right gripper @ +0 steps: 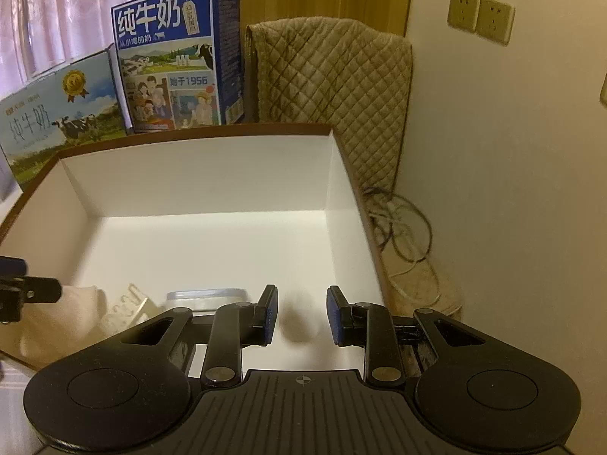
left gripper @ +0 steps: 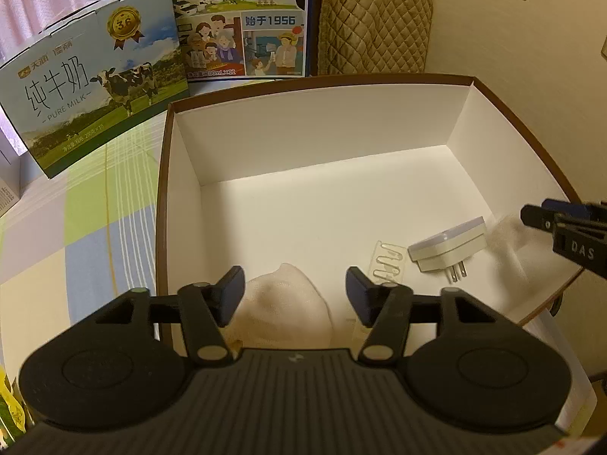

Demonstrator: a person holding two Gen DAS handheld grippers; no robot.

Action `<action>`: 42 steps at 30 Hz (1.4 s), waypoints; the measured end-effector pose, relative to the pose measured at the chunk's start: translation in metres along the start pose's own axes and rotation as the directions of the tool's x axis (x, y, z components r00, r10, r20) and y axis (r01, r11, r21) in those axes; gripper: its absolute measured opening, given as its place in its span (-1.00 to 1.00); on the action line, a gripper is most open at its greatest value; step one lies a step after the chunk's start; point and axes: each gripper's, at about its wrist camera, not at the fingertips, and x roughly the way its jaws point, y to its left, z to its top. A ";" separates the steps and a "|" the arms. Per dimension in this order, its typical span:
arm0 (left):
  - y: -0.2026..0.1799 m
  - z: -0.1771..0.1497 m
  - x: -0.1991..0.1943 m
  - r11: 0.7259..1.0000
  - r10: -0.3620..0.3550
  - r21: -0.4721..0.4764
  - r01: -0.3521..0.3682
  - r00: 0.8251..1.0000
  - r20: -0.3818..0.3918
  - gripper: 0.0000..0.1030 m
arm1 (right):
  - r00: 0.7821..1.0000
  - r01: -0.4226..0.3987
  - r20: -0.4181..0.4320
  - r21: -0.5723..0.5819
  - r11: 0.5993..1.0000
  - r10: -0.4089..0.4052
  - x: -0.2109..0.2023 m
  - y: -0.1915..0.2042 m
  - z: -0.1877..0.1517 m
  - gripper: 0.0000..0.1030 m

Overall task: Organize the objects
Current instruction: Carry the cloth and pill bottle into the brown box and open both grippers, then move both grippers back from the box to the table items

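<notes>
- Black with blue pads, our left gripper (left gripper: 294, 295) hangs spread wide and empty above a cream cloth (left gripper: 288, 311) at the near end of the box (left gripper: 322, 140).
- Our right gripper (right gripper: 302, 314) is likewise parted and holds nothing, over bare white floor in the same box.
- Just right of the cloth we see a clear strip of paper clips (left gripper: 387, 265), then a white plug-in night light (left gripper: 449, 246) lying flat.
- Behind the brown-rimmed box stand two milk cartons (left gripper: 95, 87), on a checked tablecloth (left gripper: 76, 227).
</notes>
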 end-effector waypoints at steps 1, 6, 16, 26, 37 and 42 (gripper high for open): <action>0.000 -0.001 -0.001 1.000 0.000 -0.003 0.000 1.000 0.002 0.18 | 1.000 0.006 0.010 -0.002 1.000 -0.006 -0.001 0.000 0.000 -0.41; 0.001 -0.003 -0.008 1.000 -0.014 -0.010 0.014 1.000 0.009 0.38 | 0.995 -0.046 0.092 0.098 0.994 0.037 -0.014 -0.013 0.005 0.03; 0.010 -0.006 -0.030 0.999 -0.011 -0.049 0.014 0.999 0.049 0.55 | 0.991 -0.075 0.120 0.104 0.992 0.062 -0.026 -0.007 0.009 0.32; 0.031 -0.017 -0.067 0.991 -0.011 -0.131 0.025 0.994 0.109 0.62 | 0.984 -0.110 0.150 0.099 0.989 0.095 -0.041 0.006 0.009 0.40; 0.054 -0.038 -0.105 0.980 0.005 -0.196 0.026 0.988 0.157 0.62 | 0.961 -0.224 0.169 0.018 0.974 0.218 -0.061 0.048 0.009 0.41; 0.068 -0.051 -0.120 0.973 0.026 -0.229 0.011 0.987 0.157 0.62 | 0.939 -0.301 0.163 -0.037 0.953 0.303 -0.074 0.075 0.006 0.41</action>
